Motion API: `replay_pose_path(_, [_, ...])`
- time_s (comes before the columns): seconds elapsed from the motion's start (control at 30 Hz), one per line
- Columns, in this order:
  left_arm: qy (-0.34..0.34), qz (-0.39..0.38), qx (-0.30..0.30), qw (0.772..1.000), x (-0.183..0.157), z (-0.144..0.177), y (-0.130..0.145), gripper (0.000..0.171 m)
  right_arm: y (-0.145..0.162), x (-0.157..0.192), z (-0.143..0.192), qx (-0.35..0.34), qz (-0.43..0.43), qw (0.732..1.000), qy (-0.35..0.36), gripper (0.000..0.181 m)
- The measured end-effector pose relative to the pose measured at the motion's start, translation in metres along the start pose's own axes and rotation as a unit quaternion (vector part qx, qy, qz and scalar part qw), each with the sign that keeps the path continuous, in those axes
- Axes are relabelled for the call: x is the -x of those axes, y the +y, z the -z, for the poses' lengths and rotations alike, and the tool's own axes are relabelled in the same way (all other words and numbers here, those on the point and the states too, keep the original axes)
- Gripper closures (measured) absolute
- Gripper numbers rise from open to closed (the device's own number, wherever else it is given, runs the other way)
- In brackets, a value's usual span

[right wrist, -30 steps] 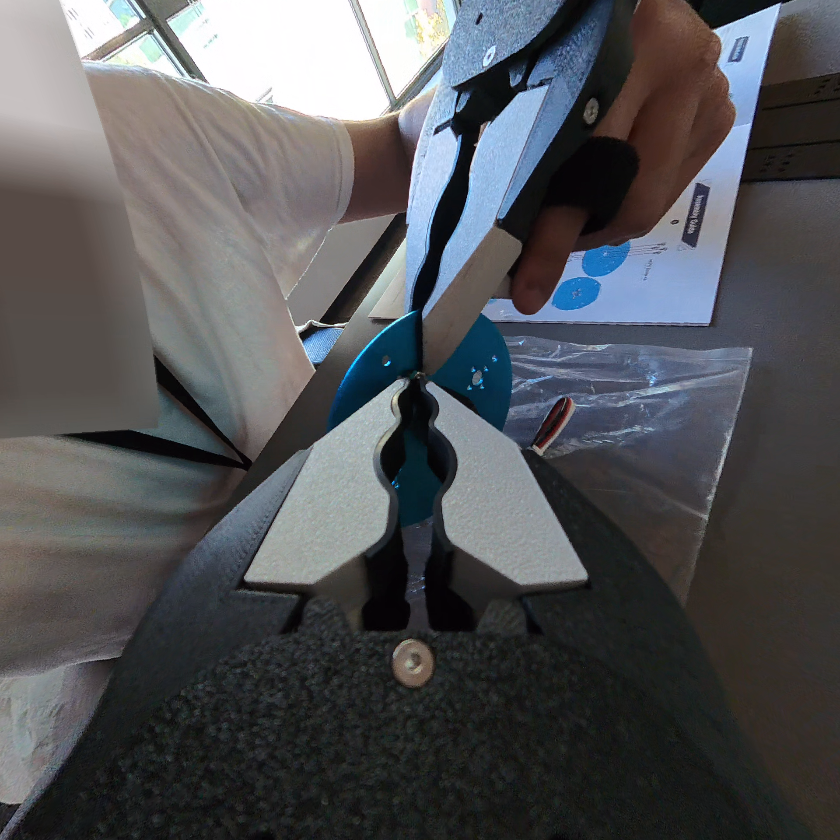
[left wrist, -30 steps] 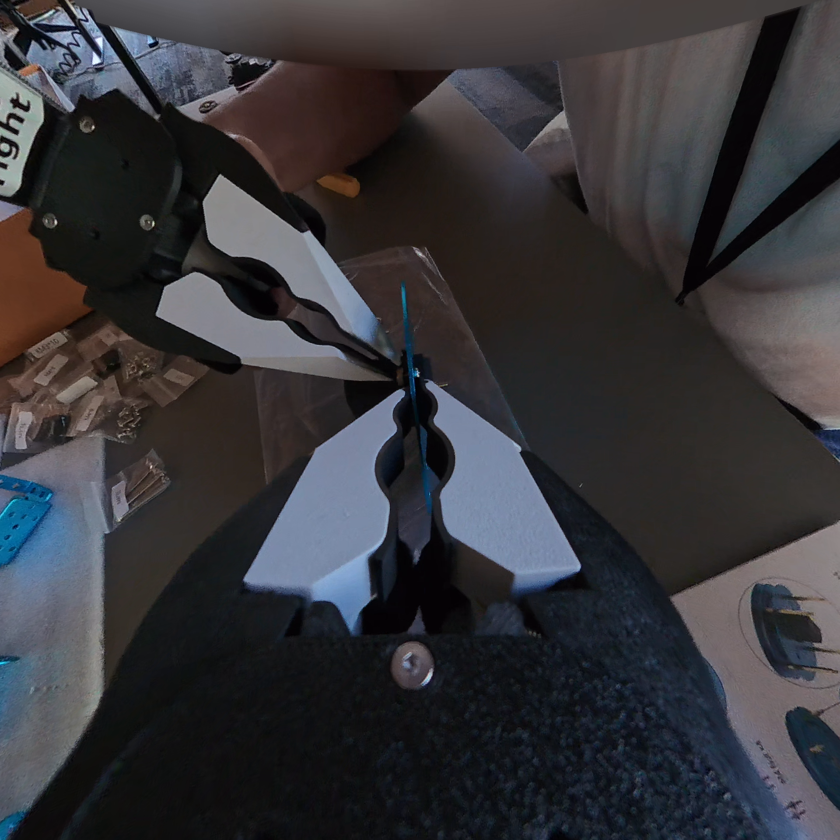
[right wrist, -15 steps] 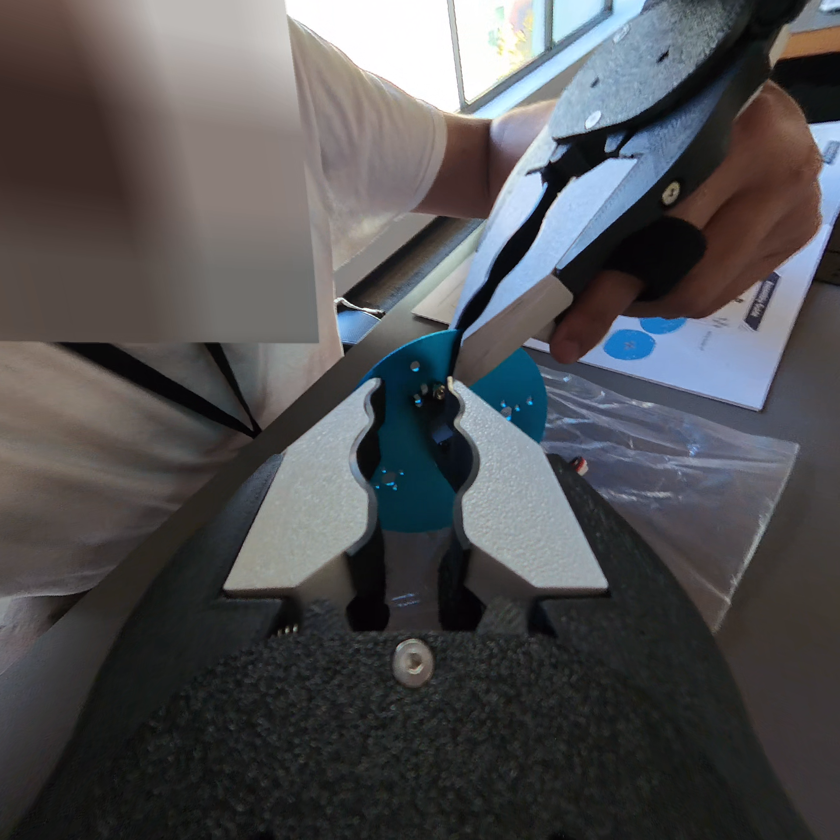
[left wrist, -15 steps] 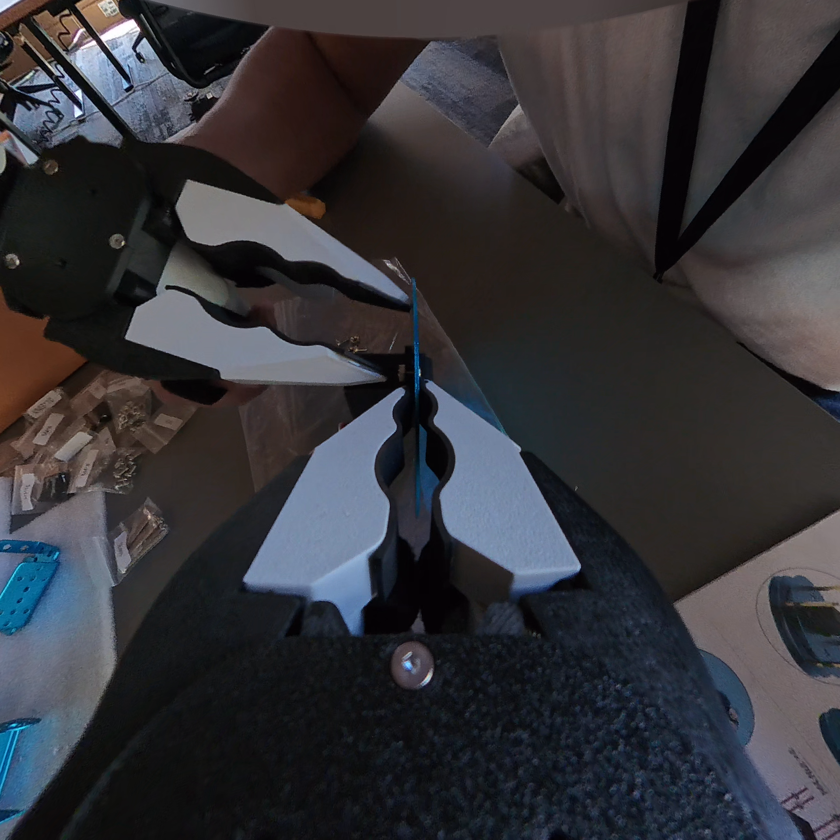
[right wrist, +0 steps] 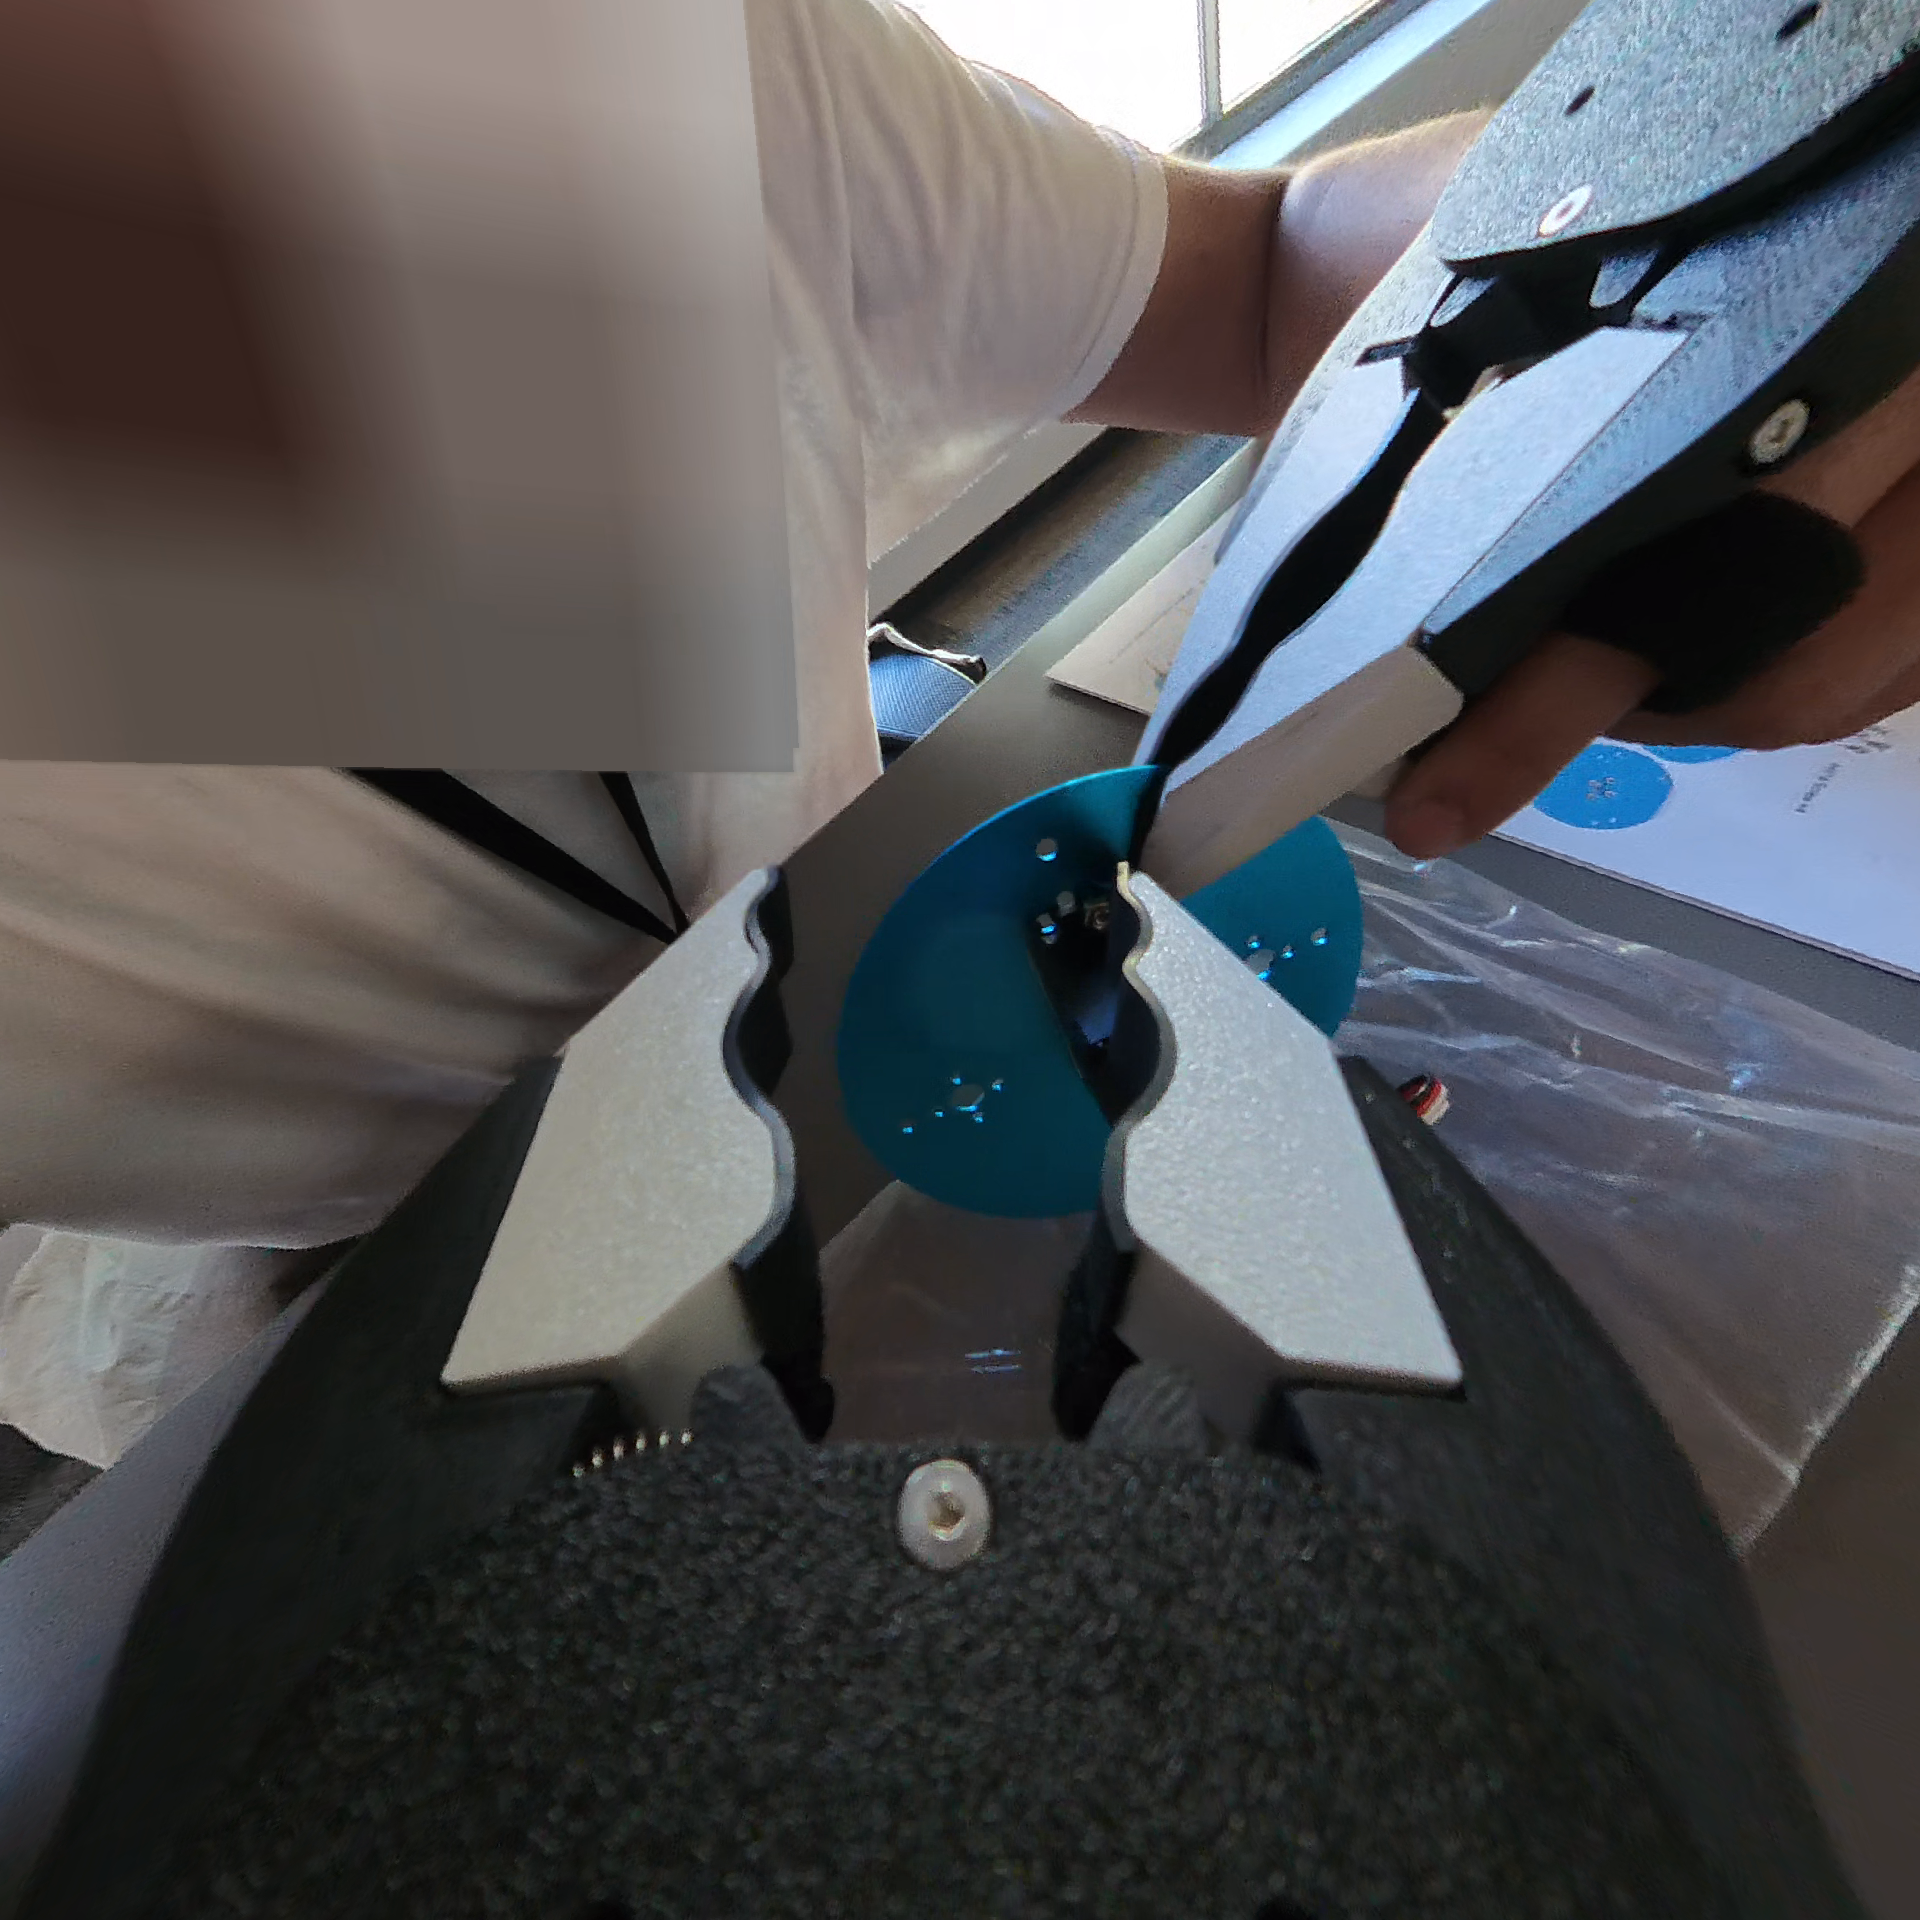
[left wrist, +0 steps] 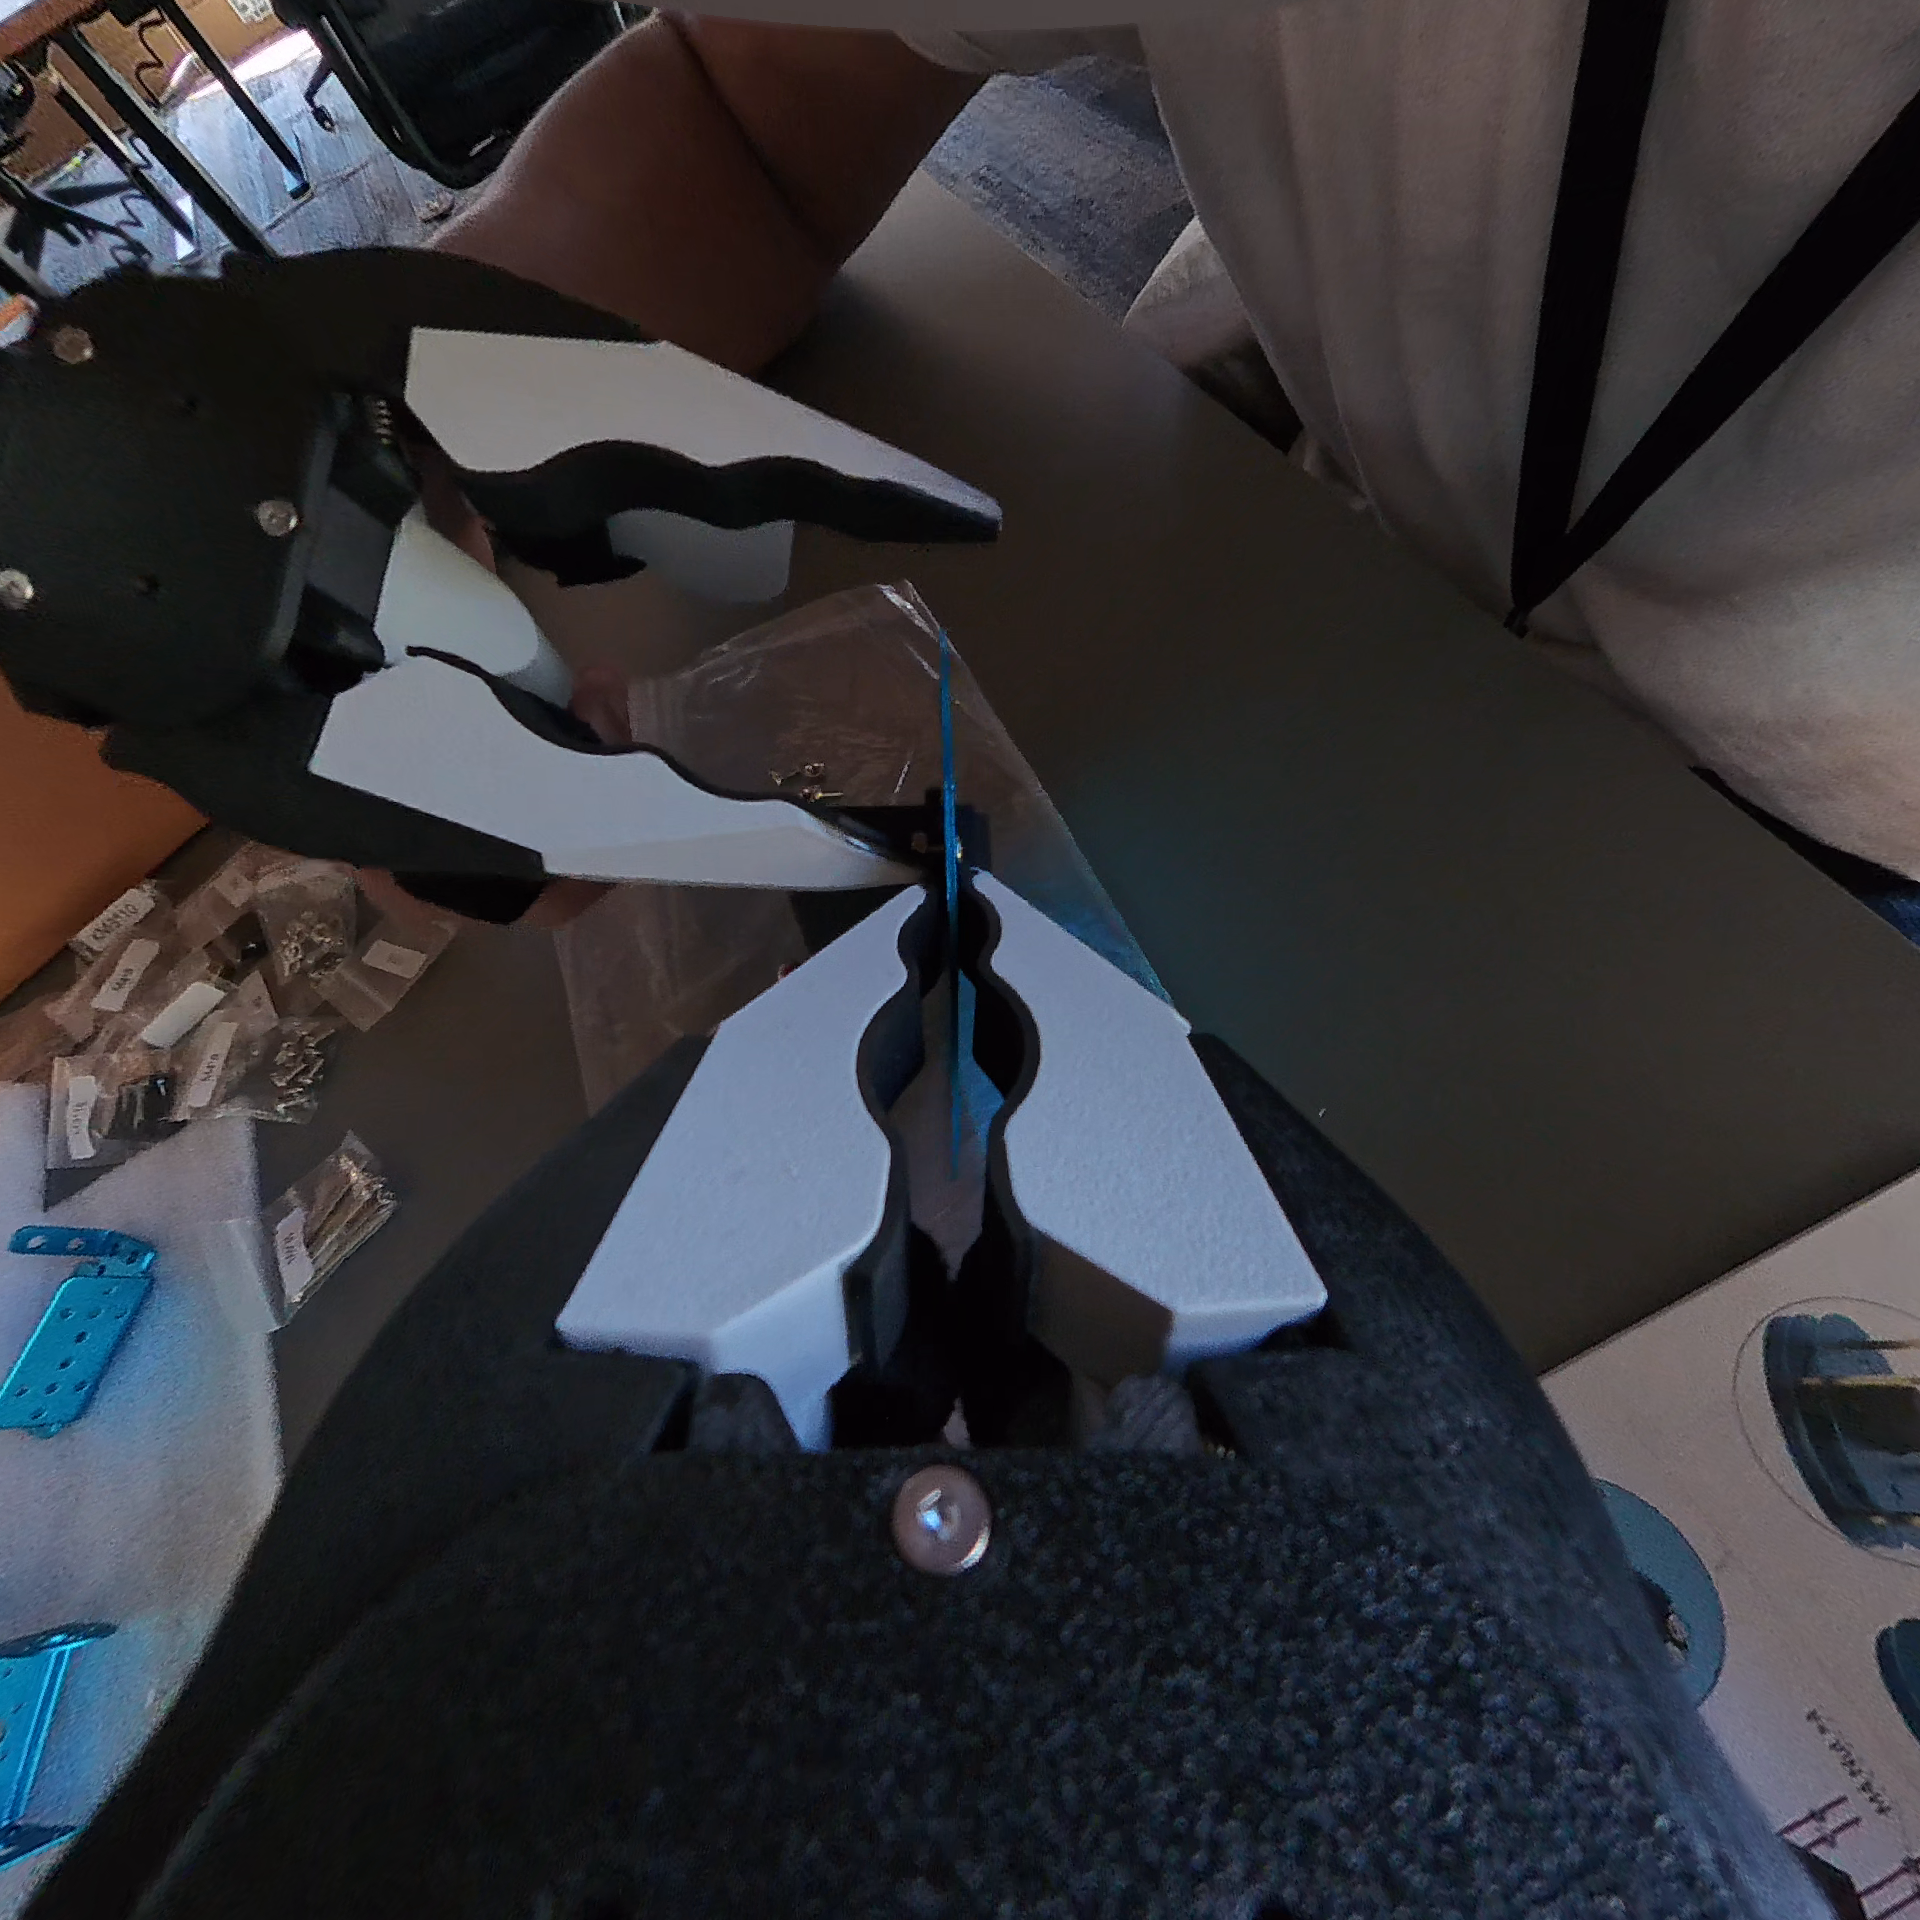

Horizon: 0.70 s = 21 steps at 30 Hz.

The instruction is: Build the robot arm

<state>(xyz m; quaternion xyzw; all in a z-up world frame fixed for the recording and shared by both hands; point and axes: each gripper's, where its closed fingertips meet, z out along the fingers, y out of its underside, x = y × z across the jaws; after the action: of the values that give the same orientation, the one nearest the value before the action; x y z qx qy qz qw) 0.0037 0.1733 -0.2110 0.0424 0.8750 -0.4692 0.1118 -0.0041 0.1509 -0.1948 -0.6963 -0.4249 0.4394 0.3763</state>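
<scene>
Gleaming blue disc (right wrist: 966,1039), drilled with small holes, clamped edge-on.

Small labelled bags (left wrist: 197,997); writing not given

Each gripper has a coarse black speckled body with a round silver screw (left wrist: 940,1520) set centrally, just behind two pale grey wedge-shaped fingers (right wrist: 644,1122) with wavy black inner edges. Beyond that screw, the person wears a white short-sleeved shirt (right wrist: 935,312) crossed by black straps (left wrist: 1558,312).
</scene>
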Motion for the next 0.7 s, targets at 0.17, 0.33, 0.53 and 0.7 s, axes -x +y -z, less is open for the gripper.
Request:
replay_pose_path(0.17, [0.0, 0.006, -0.004, 1.0, 0.001, 0.0, 0.0, 0.17, 0.0, 0.003, 0.004, 0.031, 0.022, 0.999, 0.023, 0.117])
replay_pose_path(0.33, [0.003, 0.01, -0.006, 1.0, 0.001, 0.0, 0.0, 0.17, 0.009, 0.002, 0.0, 0.056, 0.018, 0.998, 0.035, 0.112])
replay_pose_path(0.53, [0.001, 0.012, -0.01, 1.0, 0.003, -0.001, -0.001, 0.171, 0.01, 0.004, 0.001, 0.071, 0.01, 0.996, 0.043, 0.11])
replay_pose_path(0.7, [-0.001, 0.014, -0.004, 1.0, 0.003, 0.001, 0.001, 0.171, 0.013, 0.011, 0.005, 0.088, -0.011, 0.996, 0.029, 0.123])
